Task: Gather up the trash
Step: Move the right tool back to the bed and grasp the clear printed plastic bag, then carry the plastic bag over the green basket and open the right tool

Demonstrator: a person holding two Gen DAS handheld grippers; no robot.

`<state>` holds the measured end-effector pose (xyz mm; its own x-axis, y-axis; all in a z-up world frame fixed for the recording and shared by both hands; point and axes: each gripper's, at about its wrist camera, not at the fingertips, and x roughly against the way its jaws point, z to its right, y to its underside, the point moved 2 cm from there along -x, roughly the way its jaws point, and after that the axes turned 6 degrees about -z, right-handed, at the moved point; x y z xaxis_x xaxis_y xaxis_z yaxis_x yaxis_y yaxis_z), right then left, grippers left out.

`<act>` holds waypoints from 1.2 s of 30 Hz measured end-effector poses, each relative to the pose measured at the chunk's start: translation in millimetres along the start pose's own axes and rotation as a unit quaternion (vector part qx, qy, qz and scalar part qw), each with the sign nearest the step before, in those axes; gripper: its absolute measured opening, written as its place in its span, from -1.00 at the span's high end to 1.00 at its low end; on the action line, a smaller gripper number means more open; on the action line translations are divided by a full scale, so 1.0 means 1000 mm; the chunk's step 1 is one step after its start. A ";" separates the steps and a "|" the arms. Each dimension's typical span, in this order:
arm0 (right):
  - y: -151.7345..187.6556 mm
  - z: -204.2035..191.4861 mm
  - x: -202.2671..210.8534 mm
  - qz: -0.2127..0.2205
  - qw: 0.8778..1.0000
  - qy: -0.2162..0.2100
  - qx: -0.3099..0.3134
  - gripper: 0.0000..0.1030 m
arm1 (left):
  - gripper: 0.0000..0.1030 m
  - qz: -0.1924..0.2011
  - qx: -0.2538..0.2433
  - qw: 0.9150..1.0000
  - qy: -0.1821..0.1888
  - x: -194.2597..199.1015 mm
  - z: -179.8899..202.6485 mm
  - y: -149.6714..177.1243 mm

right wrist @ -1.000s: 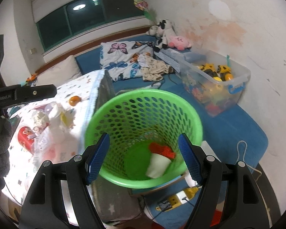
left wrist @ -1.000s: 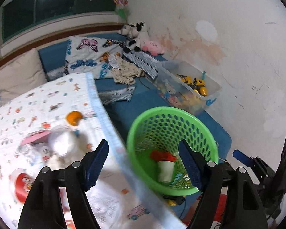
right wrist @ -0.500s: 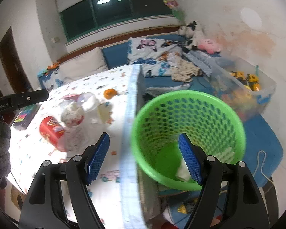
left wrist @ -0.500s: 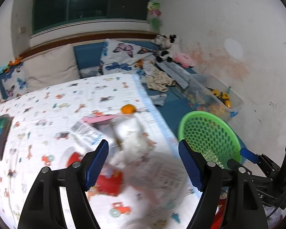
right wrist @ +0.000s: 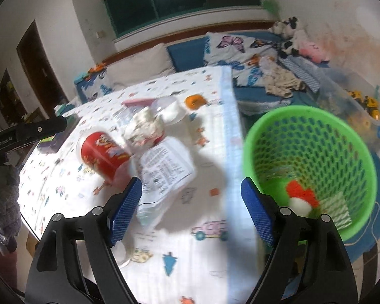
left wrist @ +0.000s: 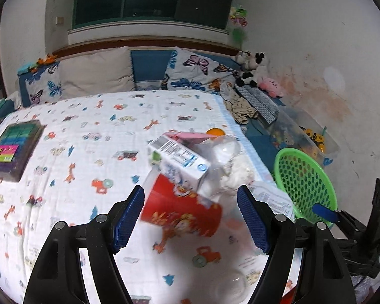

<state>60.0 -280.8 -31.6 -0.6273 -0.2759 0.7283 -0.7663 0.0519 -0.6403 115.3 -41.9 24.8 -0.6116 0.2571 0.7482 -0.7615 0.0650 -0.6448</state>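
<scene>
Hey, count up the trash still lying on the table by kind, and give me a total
Red snack cups: 1
Cartons: 1
Crumpled tissue wads: 1
Printed plastic wrappers: 1
Clear plastic cups: 1
Orange peels: 1
Pink flat packets: 1
Total: 7, with blur making the pile hard to separate.

We see the red cup [left wrist: 181,211] between the left jaws smeared by motion blur; its print is unreadable. Beyond it, the carton [left wrist: 179,158] hides the crumpled wrappers.
</scene>
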 end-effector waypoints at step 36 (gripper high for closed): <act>0.005 -0.027 -0.021 -0.015 0.999 -0.033 0.026 0.40 | -0.42 -0.051 -0.044 0.997 0.029 -0.004 -0.013 0.076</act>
<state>65.6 -249.1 -43.7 -0.5918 -0.3403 0.7308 -0.7755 -0.0070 -0.6313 63.2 -25.0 -29.2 -0.5166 0.3000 0.8020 -0.7959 0.1770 -0.5789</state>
